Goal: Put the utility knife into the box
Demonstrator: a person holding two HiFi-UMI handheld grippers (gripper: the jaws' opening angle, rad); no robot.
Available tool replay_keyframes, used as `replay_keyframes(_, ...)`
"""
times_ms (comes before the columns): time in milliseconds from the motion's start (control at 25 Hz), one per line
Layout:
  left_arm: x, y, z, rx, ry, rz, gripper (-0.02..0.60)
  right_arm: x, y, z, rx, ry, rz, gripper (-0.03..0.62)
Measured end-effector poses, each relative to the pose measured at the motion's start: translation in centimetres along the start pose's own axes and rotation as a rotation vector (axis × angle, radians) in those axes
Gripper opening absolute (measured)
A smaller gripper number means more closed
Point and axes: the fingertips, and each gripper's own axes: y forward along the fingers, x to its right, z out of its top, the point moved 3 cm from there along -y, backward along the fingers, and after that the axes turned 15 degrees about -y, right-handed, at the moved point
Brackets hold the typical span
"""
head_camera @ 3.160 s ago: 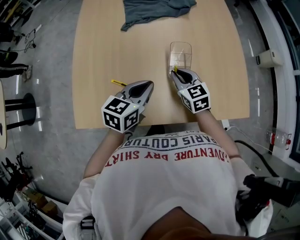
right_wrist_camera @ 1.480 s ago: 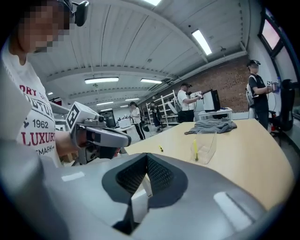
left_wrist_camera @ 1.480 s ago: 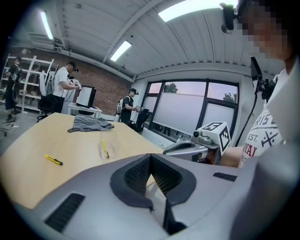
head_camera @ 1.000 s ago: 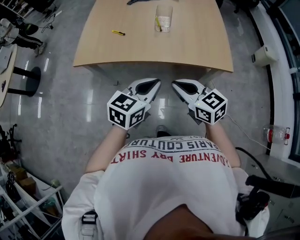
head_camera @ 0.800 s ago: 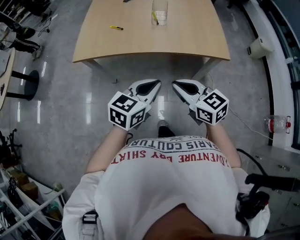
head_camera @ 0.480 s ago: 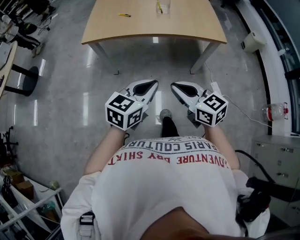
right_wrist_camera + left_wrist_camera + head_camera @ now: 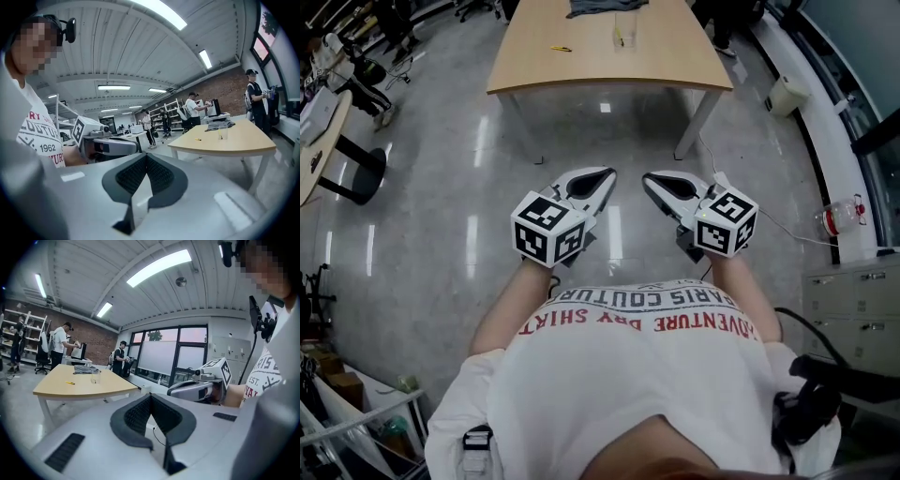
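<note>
The desk (image 7: 666, 61) is now left well behind. The left gripper (image 7: 602, 176) and right gripper (image 7: 651, 179) are held over the floor, jaws pressed together on nothing. A utility knife (image 7: 561, 48) is left toward the desk's left edge, while something yellow seems lodged in the box (image 7: 623, 36), so the task is judged finished or paused.

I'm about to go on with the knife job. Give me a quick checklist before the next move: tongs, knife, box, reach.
1. Left tongs empty: ok, shut on nothing.
2. Right tongs empty: ok, shut on nothing.
3. Tongs open for a grasp: not ok, both are shut.
4. Yellow utility knife located: ok, lying on the table, left of the clear box.
5. That knife in the box: not ok.
6. Table within reach: not ok, both tongs hang over the floor, well short of its edge.
</note>
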Motion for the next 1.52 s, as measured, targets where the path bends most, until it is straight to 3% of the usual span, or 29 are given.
replay_keyframes(480, 11.9, 0.0, -4.3, -0.012, 0.025, -0.011, 0.002, -4.5, -11.1, -1.1, -0.009, -0.026, 0.001, 0.002)
replay_keyframes(720, 15.9, -0.4, -5.4, 0.005, 0.047, -0.003, 0.002, -5.8, -14.9, -0.9, 0.008, -0.038, 0.003, 0.002)
replay_keyframes(1520, 18.8, 0.4, -6.5, 0.007, 0.074, -0.004, 0.002, -6.4, -17.5, -1.1, 0.051, -0.040, 0.013, 0.002)
